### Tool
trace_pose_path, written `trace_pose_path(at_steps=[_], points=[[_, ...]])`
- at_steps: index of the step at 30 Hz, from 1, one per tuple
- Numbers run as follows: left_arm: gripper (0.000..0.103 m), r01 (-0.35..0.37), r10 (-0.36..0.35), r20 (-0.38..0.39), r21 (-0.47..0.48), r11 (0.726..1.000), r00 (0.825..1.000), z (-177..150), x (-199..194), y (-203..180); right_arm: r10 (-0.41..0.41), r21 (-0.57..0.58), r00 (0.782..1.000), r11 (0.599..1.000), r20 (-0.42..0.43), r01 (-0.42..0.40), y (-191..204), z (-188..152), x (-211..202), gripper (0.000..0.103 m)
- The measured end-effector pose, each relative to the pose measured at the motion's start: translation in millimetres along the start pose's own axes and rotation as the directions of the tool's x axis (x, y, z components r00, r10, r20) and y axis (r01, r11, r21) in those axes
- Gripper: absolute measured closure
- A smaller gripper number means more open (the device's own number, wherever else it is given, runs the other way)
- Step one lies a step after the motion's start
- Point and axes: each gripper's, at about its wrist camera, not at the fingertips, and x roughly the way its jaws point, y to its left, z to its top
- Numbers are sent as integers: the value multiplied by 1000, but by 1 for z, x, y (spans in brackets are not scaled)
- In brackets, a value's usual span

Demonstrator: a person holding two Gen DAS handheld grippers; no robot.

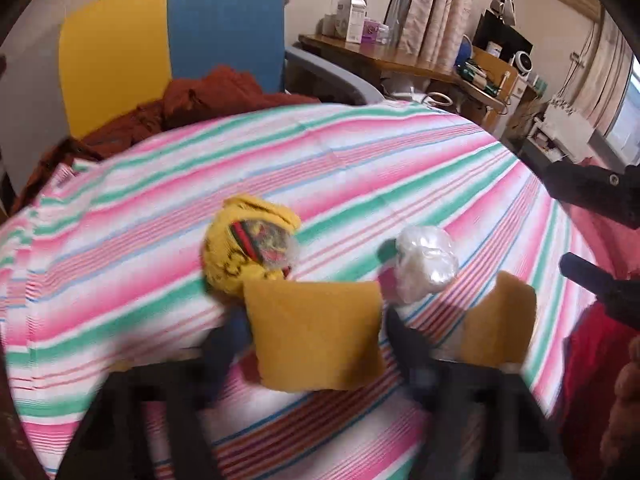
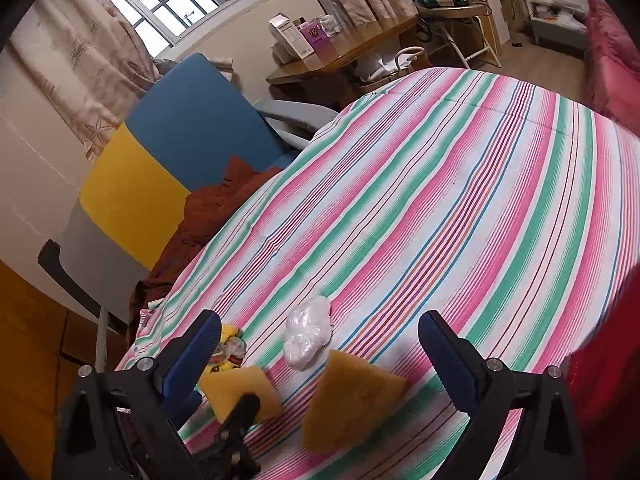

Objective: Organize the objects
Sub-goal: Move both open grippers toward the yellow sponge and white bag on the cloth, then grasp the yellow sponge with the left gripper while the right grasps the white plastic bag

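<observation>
A rolled yellow sock bundle [image 1: 250,246] with a red, green and black patch lies on the striped bed cover [image 1: 360,160]. A crumpled clear plastic bag [image 1: 426,264] lies just right of it. My left gripper [image 1: 390,320] has yellow sponge pads [image 1: 316,336] and is open, low over the cover, just short of both items. My right gripper [image 2: 320,356] has blue pads [image 2: 192,356], is open and empty, and looks down on the bag [image 2: 306,332], the sock bundle [image 2: 228,350] and the left gripper's sponge pads [image 2: 350,404]. The right gripper's black fingers [image 1: 588,192] show at the left wrist view's right edge.
A blue and yellow chair [image 1: 172,36] with a rust-brown garment [image 1: 200,100] stands against the bed's far left side. A wooden desk [image 1: 384,58] with boxes stands behind. A red blanket [image 1: 592,380] lies at the right edge of the bed.
</observation>
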Motion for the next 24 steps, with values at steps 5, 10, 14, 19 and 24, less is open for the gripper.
trace_pose_path(at_steps=[5, 10, 14, 19, 24], points=[[45, 50, -51, 28, 29, 998, 998, -17, -18, 7, -12, -7, 1000, 1000, -6, 12, 1, -1, 2, 3], [45, 75, -76, 24, 39, 996, 997, -46, -49, 20, -24, -13, 1000, 1000, -4, 24, 1, -1, 3, 3], [45, 76, -76, -1, 17, 997, 997, -73, -69, 33, -35, -12, 999, 999, -6, 35, 0, -1, 3, 3], [45, 68, -68, -4, -1, 998, 998, -100, -85, 45, -40, -62, 999, 997, -8, 39, 9, -4, 4, 3], [45, 77, -77, -2, 22, 997, 997, -99, -83, 46, -28, -143, 998, 990, -62, 19, 28, -4, 13, 7]])
